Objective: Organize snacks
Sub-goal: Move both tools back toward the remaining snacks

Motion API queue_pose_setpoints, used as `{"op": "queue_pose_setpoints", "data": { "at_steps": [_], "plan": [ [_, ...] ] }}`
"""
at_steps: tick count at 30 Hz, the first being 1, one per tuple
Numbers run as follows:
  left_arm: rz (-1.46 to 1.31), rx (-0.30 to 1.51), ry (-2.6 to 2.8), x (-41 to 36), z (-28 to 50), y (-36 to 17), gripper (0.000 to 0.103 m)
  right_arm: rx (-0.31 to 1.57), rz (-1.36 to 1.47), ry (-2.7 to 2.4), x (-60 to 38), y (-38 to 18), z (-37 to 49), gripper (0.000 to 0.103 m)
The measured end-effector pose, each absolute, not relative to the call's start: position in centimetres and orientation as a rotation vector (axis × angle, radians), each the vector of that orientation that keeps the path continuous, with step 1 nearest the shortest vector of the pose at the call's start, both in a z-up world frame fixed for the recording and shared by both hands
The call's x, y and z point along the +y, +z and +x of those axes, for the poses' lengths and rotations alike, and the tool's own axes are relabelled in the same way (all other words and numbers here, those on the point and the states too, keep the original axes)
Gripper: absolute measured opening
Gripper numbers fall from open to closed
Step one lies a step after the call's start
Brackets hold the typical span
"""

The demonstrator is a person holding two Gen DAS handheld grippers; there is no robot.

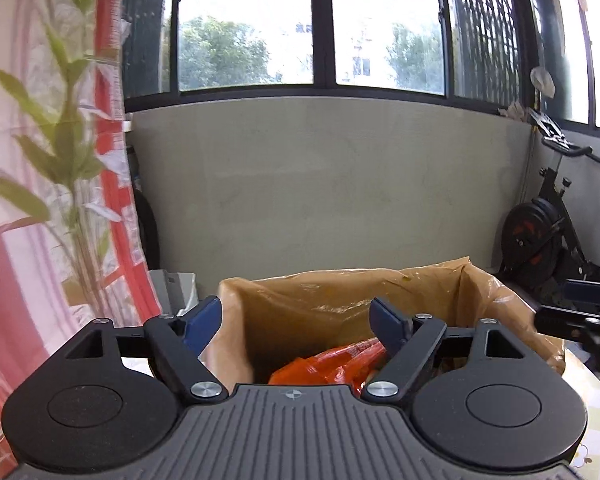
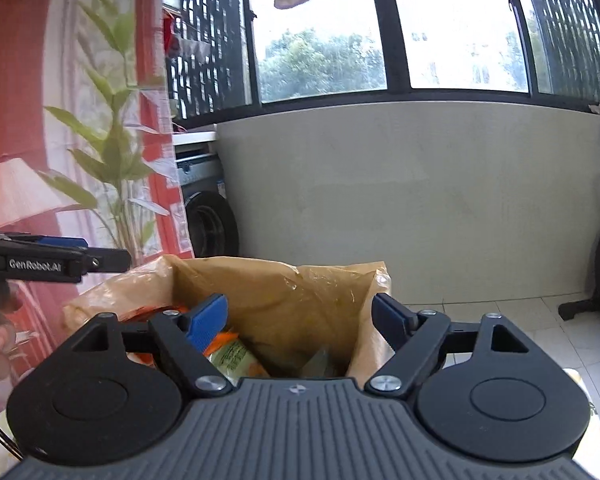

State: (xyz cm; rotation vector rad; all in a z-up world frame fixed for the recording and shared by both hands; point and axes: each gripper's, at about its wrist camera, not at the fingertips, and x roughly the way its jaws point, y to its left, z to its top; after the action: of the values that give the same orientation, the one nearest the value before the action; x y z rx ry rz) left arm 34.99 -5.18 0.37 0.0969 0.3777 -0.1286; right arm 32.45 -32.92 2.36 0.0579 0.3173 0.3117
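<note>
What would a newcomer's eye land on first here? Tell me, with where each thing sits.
First comes the tan plastic bag standing open low in the middle, with an orange snack packet inside it and a green packet visible from the right wrist view. The left gripper and right gripper both hang open over its mouth, blue-padded fingers apart. Behind, a grey wall runs under big windows, with a leafy plant at left.

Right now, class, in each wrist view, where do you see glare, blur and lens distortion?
Left wrist view: the windows are blown out white, the plant at the left edge is smeared, and the sill bows. Right wrist view: similar window glare, a soft plant, and shiny highlights on the bag.
</note>
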Motion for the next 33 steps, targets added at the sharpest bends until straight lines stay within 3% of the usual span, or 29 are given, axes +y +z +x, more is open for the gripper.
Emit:
{"op": "queue_pose_setpoints", "data": {
  "at_steps": [11,15,18,23,33],
  "plan": [
    [0.031,0.315,-0.036,-2.2,28.3,-1.9,0.083,0.362,0.071,0.252,-38.3,-2.3,25.4,0.081],
    [-0.014,0.340,-0.020,-1.7,26.8,-4.1,0.082,0.460,0.181,0.154,-39.9,-6.4,24.3,0.071],
    [-0.011,0.372,-0.021,-1.6,26.6,-5.6,0.082,0.568,0.265,0.107,-40.3,-9.9,24.1,0.065],
    [0.023,0.387,-0.014,-1.0,26.6,-7.2,0.082,0.732,0.318,0.057,-40.1,-13.8,24.8,0.064],
    [-0.017,0.426,0.000,1.2,26.5,-9.8,0.082,0.817,0.258,-0.030,-38.5,-15.3,28.2,0.061]
  ]
}}
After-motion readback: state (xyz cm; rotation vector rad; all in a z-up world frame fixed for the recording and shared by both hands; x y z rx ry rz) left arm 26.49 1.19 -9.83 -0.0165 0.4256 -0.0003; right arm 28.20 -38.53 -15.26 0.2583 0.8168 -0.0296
